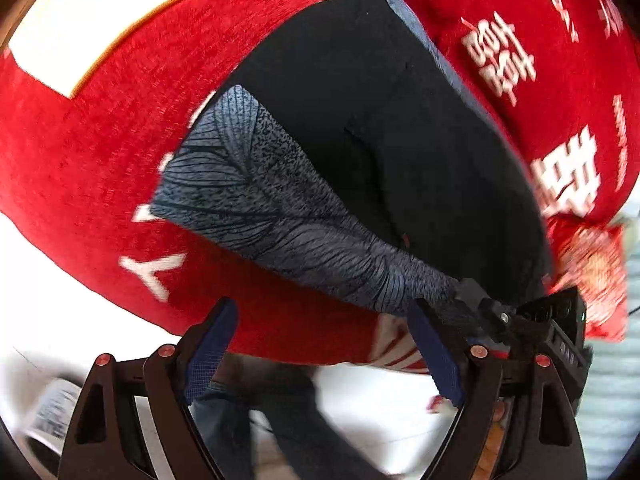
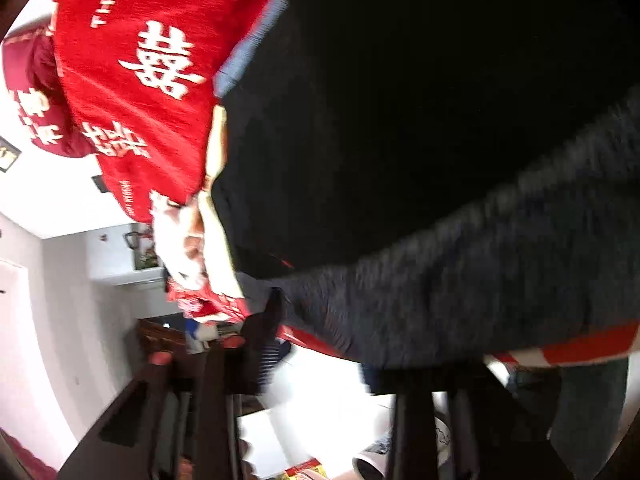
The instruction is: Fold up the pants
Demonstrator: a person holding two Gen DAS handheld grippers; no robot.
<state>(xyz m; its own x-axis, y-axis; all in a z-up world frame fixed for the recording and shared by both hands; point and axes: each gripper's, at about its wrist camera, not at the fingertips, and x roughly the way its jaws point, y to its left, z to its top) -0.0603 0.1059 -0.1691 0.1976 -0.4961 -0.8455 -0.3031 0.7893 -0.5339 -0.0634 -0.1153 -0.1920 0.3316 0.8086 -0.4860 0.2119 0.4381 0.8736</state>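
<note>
The pants (image 1: 360, 128) are black with a grey patterned leg panel (image 1: 256, 200) and lie on a red bedspread (image 1: 120, 120) with white characters. My left gripper (image 1: 324, 352) is open and empty, above the bed's near edge, just short of the grey leg. The other gripper (image 1: 520, 320) shows at the lower right of the left wrist view, at the end of the grey leg. In the blurred right wrist view the pants (image 2: 440, 120) fill most of the frame, and the grey leg (image 2: 480, 272) crosses just above my right gripper (image 2: 340, 360), whose fingers are blurred.
The red bedspread (image 2: 140, 60) hangs over the bed edge. A red patterned pillow or bag (image 1: 592, 272) sits at the right. White floor, white walls (image 2: 48, 300) and a person's legs and shoes (image 2: 380, 460) show below the bed edge.
</note>
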